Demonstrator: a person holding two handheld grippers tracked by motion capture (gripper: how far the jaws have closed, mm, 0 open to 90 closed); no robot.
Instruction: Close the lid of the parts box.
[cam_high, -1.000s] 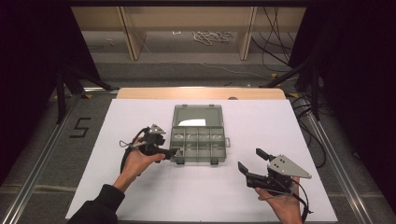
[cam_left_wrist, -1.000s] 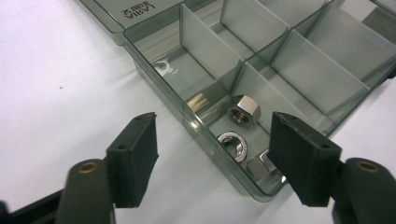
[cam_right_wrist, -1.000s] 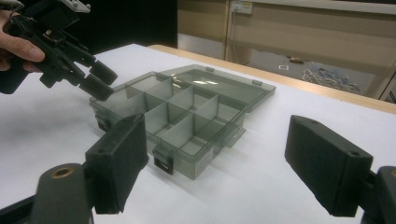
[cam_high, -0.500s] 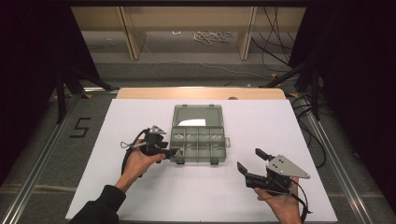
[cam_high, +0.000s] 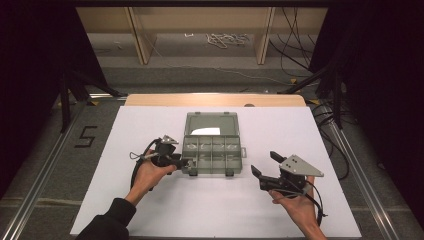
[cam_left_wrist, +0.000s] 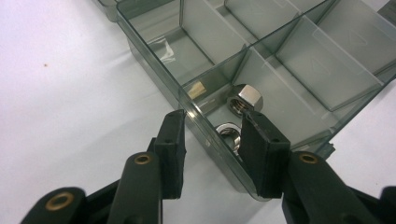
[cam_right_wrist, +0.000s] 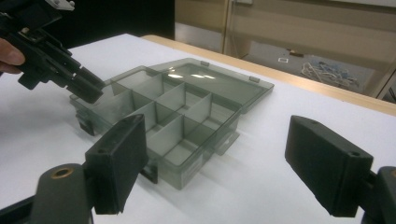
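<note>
From above my side of the table (cam_high: 150, 210), my high view looks forward and down, well back. My left gripper view sits close, looking steeply into the compartment box (cam_left_wrist: 289, 60). My right gripper view looks low across the table from farther off. All three share that box.

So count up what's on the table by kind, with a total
Hex nuts: 2
Clear compartment box: 1
Hand-held grippers: 2, left, right
Total: 5
</note>
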